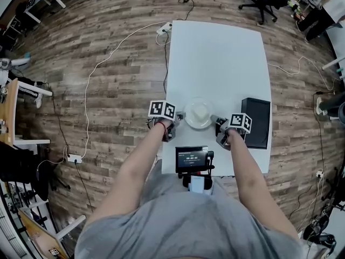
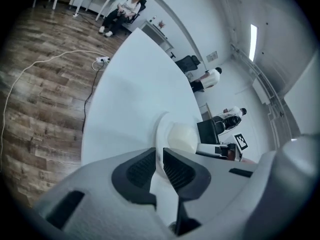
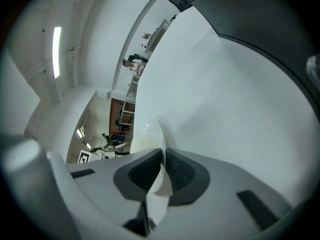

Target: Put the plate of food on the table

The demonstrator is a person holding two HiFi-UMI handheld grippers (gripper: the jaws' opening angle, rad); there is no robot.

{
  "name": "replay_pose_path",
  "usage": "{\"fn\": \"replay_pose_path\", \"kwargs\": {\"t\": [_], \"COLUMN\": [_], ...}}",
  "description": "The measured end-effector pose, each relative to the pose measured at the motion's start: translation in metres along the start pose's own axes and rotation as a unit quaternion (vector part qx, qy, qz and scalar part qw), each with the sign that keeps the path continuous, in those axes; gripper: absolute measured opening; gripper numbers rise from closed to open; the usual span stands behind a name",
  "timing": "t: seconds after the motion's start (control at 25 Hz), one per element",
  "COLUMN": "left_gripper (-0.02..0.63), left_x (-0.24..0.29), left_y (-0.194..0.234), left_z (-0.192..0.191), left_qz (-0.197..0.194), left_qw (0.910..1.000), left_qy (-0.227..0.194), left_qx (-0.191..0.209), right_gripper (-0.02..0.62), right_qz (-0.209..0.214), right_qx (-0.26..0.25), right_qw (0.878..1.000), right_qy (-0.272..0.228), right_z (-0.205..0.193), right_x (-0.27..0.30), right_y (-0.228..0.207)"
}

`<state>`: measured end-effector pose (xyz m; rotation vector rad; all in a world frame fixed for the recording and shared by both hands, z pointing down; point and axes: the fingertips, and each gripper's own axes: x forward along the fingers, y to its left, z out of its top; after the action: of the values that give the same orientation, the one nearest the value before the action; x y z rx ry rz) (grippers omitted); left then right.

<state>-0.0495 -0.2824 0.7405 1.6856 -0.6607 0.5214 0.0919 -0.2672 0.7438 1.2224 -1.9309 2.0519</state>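
Plate (image 1: 190, 122) with a pale lump of food (image 1: 199, 111) at the white table's (image 1: 215, 53) near end, left rim pinched by the left gripper (image 1: 181, 116), right rim by the right gripper (image 1: 215, 120).

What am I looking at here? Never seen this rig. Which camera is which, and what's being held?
There is no robot here: a person holds a two-jaw gripper in each hand. The head view comes from a camera on the person's head, looking steeply down. The other two views come from cameras that ride on each gripper and look along its jaws. The left gripper and right gripper are each shut on opposite edges of one white plate, which carries a pale lump of food. Below it is a white table, with a black box to the right of the plate. I cannot tell whether the plate already rests on the table.
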Motion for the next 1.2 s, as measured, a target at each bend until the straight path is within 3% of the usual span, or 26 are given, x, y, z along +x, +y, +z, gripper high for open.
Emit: {"fn": "replay_pose_path", "kwargs": {"t": [0.12,0.28,0.48,0.72,0.96,1.2], "left_gripper": [0.033,0.034,0.033,0.033,0.033,0.032], "left_x": [-0.008,-0.013,-0.014,-0.014,-0.019,-0.026], "left_y": [-0.007,-0.024,-0.037,-0.04,-0.041,-0.048], "left_z": [0.005,0.002,-0.005,-0.009,-0.011,-0.016], "left_qz": [0.006,-0.024,-0.054,-0.057,-0.055,-0.067], "left_qw": [0.9997,0.9989,0.9975,0.9974,0.9972,0.9943], "left_qy": [-0.023,-0.04,-0.043,-0.042,-0.047,-0.065], "left_qx": [0.01,-0.003,-0.018,-0.015,0.016,0.052], "right_gripper": [0.041,0.041,0.041,0.043,0.041,0.041], "right_qz": [-0.002,-0.012,-0.015,-0.034,-0.046,-0.052], "right_qx": [-0.003,-0.018,-0.022,-0.045,-0.119,-0.229], "right_qw": [1.0,1.0,1.0,0.998,0.991,0.971], "right_qy": [-0.002,-0.01,-0.014,-0.015,-0.027,-0.031], "right_z": [0.0,0.001,0.002,0.003,0.011,0.002], "right_x": [-0.001,-0.001,-0.001,-0.004,-0.016,-0.022], "right_y": [0.0,0.0,0.002,0.001,0.011,0.033]}}
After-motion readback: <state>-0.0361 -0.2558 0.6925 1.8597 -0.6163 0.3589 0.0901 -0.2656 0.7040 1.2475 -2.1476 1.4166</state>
